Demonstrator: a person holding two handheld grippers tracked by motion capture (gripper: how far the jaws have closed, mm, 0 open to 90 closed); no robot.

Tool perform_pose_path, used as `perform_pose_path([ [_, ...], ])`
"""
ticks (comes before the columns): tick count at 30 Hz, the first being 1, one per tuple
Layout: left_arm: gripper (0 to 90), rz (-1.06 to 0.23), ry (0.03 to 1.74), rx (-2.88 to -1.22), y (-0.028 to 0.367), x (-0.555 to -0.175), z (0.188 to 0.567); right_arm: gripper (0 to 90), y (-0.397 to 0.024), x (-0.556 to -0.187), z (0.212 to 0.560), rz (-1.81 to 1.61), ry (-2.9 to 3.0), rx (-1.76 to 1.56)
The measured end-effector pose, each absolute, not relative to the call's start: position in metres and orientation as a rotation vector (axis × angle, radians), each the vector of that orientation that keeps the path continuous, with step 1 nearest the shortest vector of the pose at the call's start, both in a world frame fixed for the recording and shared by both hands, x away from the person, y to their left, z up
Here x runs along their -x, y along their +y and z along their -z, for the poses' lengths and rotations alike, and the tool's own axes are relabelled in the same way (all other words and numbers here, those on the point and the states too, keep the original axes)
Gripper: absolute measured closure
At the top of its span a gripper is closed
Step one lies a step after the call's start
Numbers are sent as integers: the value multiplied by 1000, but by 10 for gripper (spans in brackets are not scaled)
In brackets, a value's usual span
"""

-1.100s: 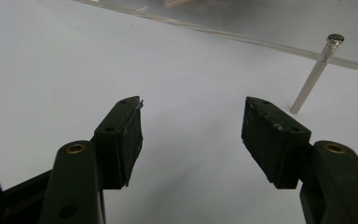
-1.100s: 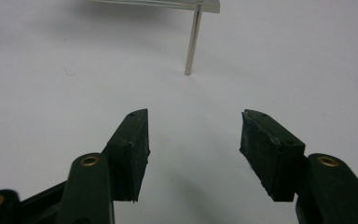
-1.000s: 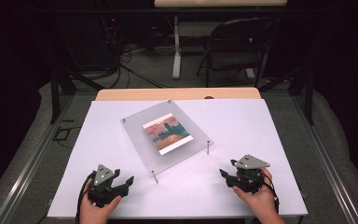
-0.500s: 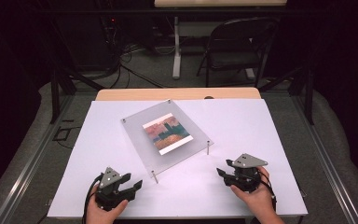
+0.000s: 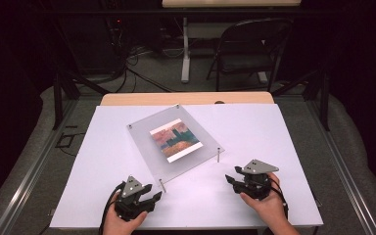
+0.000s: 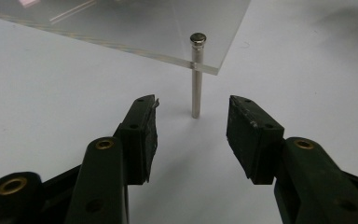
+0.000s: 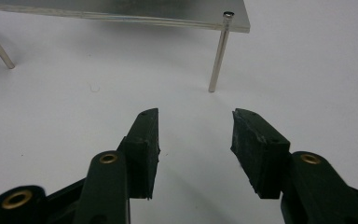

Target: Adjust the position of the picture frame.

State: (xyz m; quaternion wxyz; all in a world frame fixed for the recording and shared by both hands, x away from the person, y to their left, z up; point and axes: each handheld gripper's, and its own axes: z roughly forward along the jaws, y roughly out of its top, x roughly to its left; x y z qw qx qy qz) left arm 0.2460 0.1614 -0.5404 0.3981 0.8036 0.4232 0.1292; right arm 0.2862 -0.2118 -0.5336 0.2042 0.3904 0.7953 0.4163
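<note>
A clear acrylic plate (image 5: 142, 137) with a colourful picture (image 5: 175, 139) on it stands on thin metal legs on the white table. My left gripper (image 5: 155, 195) lies at the plate's near corner. In the left gripper view the corner leg (image 6: 196, 79) stands just ahead of the gap of my left gripper (image 6: 193, 105). Its pads (image 6: 149, 135) do not touch the leg, and its jaws have just been closing. My right gripper (image 5: 229, 179) rests to the right, short of the right leg (image 7: 218, 56). My right gripper (image 7: 196, 116) is open and holds nothing, its jaws having just been closing a little.
The white table top (image 5: 284, 127) has free room on both sides of the plate. A wooden strip (image 5: 186, 98) runs along its far edge. Beyond it stand a folding chair (image 5: 252, 49) and a table leg (image 5: 185, 54), with cables on the floor.
My left gripper has moved right, toward the plate's near corner leg, and its jaws have narrowed. The right gripper has stayed in place with its jaws slightly narrower.
</note>
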Motion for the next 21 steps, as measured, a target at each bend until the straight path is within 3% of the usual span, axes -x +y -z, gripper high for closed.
perform_pose_path([
  [21,672,-302,1069,-2028,147,-266,544,566,-216,-301,529,-1153,2217,-1103],
])
